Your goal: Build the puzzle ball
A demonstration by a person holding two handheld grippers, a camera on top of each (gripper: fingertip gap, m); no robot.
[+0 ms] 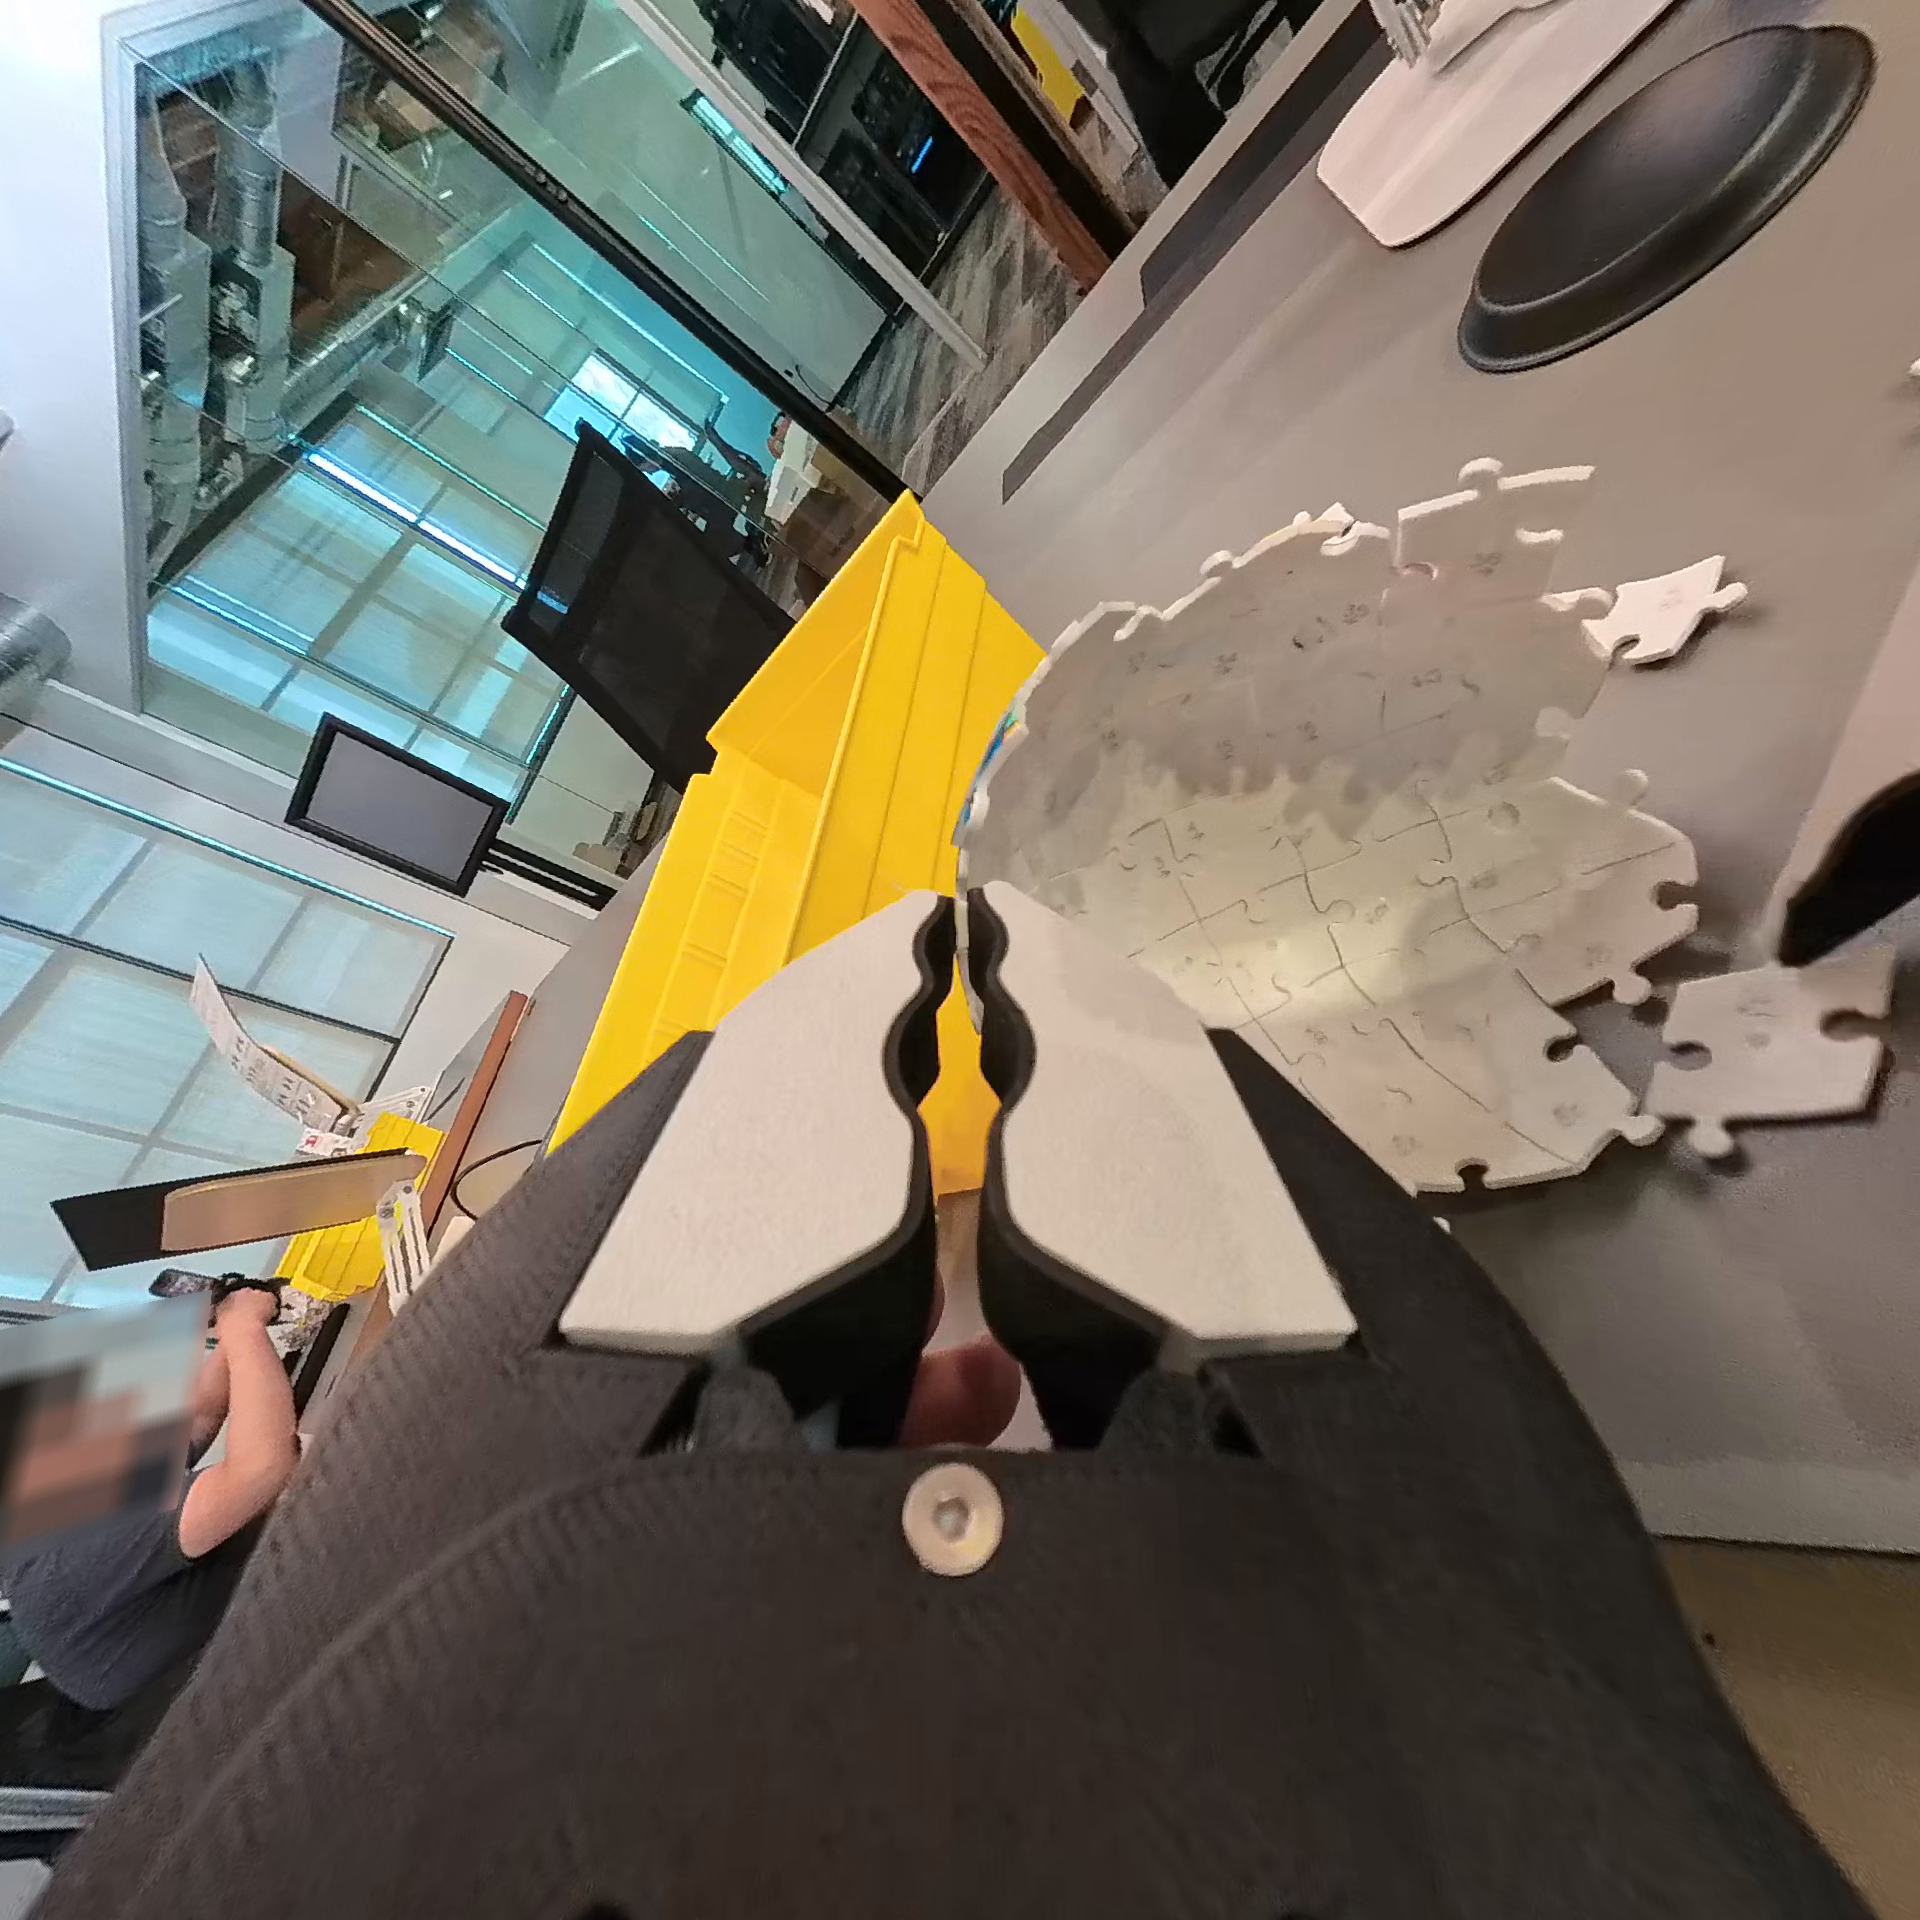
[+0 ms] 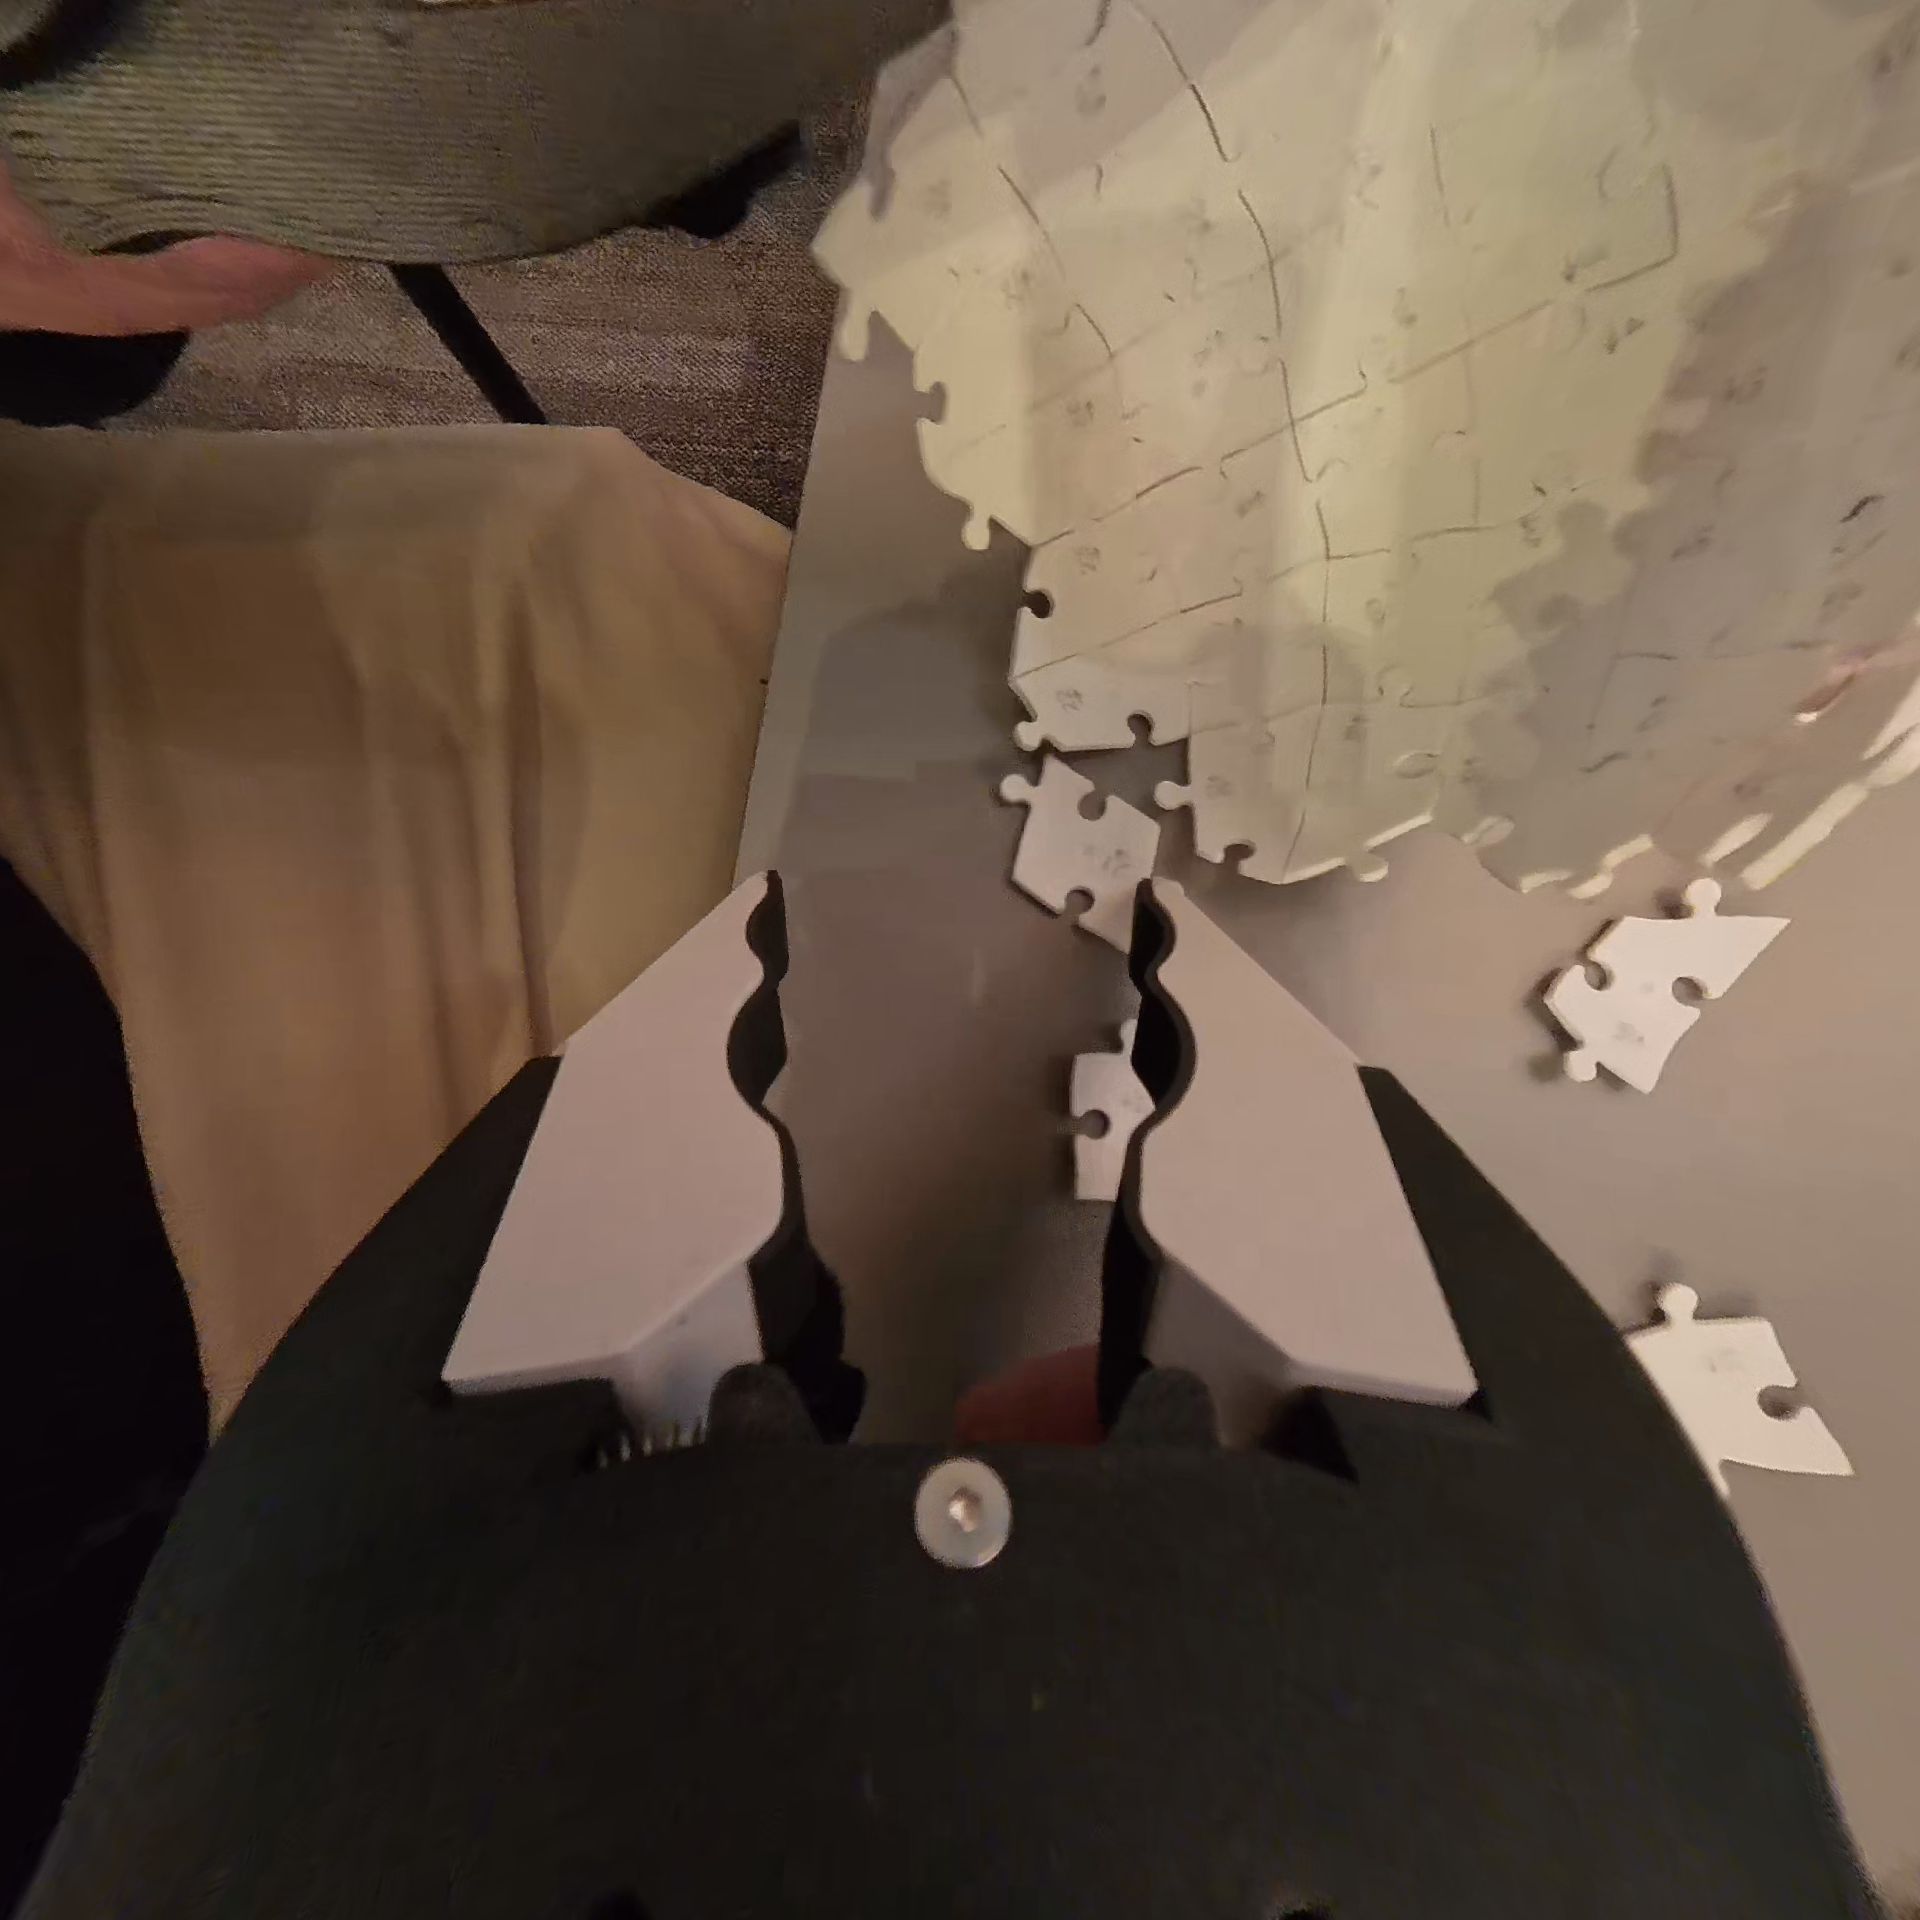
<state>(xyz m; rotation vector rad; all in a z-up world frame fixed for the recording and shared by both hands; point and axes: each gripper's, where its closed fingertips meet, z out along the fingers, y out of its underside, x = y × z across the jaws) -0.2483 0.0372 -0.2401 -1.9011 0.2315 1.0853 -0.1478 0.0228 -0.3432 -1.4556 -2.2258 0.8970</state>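
Pinching the rim of the half-built puzzle ball between nearly closed fingers, the left gripper held it near the desk edge while the right gripper gaped empty just beside a loose piece.

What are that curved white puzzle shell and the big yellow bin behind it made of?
The puzzle shell looks like thin rigid plastic with a matte white inner face: it keeps its curve and light glows through it. The yellow bin looks like moulded plastic, smooth and slightly glossy, with ribbed walls.
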